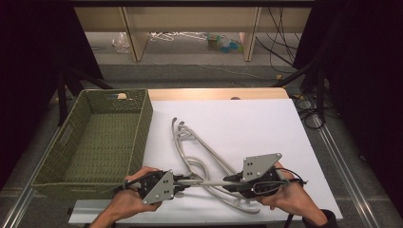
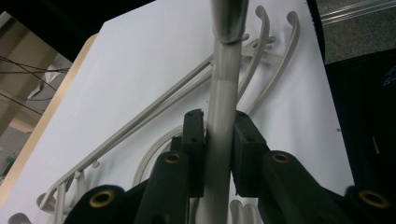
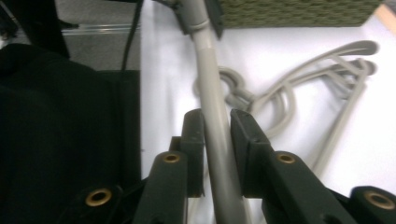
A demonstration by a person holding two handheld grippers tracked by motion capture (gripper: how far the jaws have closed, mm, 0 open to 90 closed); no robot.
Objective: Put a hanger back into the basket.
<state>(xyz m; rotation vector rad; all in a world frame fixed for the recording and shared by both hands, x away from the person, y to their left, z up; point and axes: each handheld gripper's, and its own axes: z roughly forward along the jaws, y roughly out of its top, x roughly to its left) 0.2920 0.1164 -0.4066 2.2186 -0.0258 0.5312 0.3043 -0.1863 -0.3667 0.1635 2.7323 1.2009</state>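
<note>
Where the white-topped bench (image 1: 247,118) runs from the near edge to the far wooden strip, a green woven rectangular basket (image 1: 97,137) sits on its left part, seen whole from the high view, while the right gripper view catches just a strip of its woven wall (image 3: 299,11) at the far end. Right of the basket lie grey plastic clothes hangers (image 1: 190,142) in a loose pile, hooks toward the far side. One grey hanger bar (image 1: 204,182) lies across the near edge between the two hands. The left tool (image 1: 178,183) is pinched on that bar (image 2: 219,140), its black jaws pressed against either side. The right tool (image 1: 230,183) pinches the same bar (image 3: 217,135) from the opposite end.
</note>
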